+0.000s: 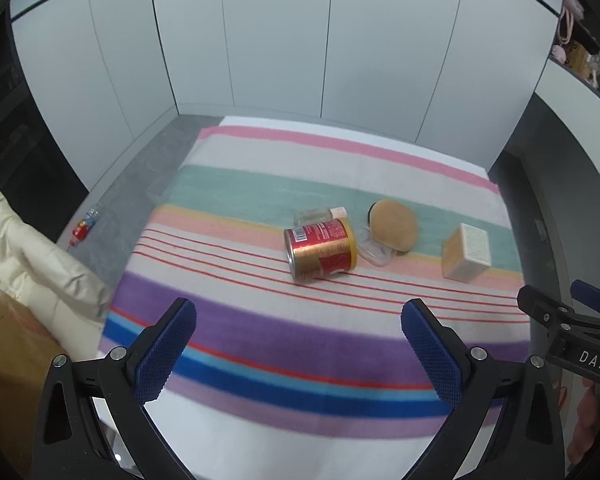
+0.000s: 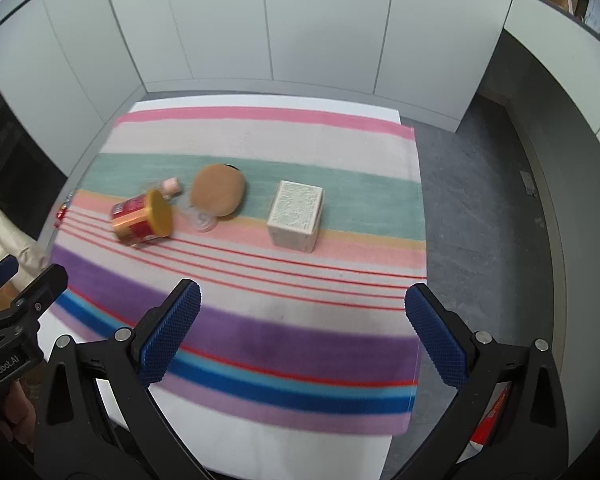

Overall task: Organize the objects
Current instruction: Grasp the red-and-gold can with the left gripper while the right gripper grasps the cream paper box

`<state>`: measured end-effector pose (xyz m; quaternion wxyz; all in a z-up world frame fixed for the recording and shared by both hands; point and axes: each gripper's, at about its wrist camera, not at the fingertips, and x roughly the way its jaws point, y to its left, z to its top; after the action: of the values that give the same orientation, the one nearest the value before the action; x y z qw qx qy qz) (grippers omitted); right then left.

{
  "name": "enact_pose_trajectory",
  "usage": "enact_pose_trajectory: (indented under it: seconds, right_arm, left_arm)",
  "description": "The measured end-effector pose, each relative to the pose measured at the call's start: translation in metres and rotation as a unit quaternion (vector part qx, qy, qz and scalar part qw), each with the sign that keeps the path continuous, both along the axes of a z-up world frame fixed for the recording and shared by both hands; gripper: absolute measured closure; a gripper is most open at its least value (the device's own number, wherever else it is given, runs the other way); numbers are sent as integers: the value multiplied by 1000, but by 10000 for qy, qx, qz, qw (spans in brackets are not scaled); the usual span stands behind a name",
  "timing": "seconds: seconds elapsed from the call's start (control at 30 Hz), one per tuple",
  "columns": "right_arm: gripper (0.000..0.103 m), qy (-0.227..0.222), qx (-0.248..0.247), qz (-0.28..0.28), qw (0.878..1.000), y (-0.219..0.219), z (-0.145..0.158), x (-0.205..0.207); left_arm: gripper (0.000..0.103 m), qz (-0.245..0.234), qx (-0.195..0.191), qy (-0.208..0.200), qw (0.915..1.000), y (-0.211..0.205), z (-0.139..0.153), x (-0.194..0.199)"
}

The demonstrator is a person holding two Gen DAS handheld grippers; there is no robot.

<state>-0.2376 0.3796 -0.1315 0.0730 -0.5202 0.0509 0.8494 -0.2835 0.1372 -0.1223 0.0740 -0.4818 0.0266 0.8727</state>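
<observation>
Two tools hang wide open and empty over the striped cloth surface point(image 1: 260, 344): left tool point(image 1: 299, 350), right tool point(image 2: 302, 334). Red-and-gold cylindrical tin point(image 1: 320, 249) lies on its side at 12 o'clock from the left tool, long axis running 9-to-3, yellow lid toward 3. Left tool judged nearer. Tool bodies read "DAS" and "GenRobot.AI"

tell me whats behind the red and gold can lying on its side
A small clear bottle with a pale pink cap lies just behind the red and gold can on the striped cloth. The can covers the bottle's lower part, so whether they touch cannot be told.
</observation>
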Motion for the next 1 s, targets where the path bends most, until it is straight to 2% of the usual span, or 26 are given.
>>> enact_pose_trajectory:
  seconds: [0.37, 0.7, 0.73, 0.8, 0.83, 0.9, 0.93, 0.97, 1.0]
  right_arm:
    - [0, -294, -89, -98, 9995, 14, -57, -48]
    - [2, -426, -191, -175, 9988, 16, -96, -85]
    - [4, -435, -184, -202, 9987, 17, -98, -86]
    - [15, -492, -217, -281, 9982, 21, -105, -92]
    - [18, -513, -276, -310, 9978, 23, -108, -95]
    - [36, -516, -427, -363, 9971, 26, -111, -98]
    - [42, -514, -458, -348, 9970, 27, -112, -99]
    - [55, -519, -469, -308, 9971, 26, -111, -100]
    - [57, -534, -480, -249, 9971, 24, -110, -101]
  left_arm:
    - [4, -8, -26, -412, 9991, 25, -64, -59]
    - [8, -18, -64, -471, 9989, 39, -92, -87]
    - [9, 15, -74, -478, 9988, 39, -94, -89]
    - [21, 83, -51, -540, 9985, 38, -98, -94]
    - [23, 99, -35, -591, 9982, 38, -101, -96]
    - [33, 89, 70, -659, 9978, 36, -103, -100]
    - [37, 80, 162, -691, 9974, 36, -104, -101]
    - [39, 88, 233, -749, 9969, 36, -104, -101]
    - [40, 99, 276, -777, 9965, 35, -102, -101]
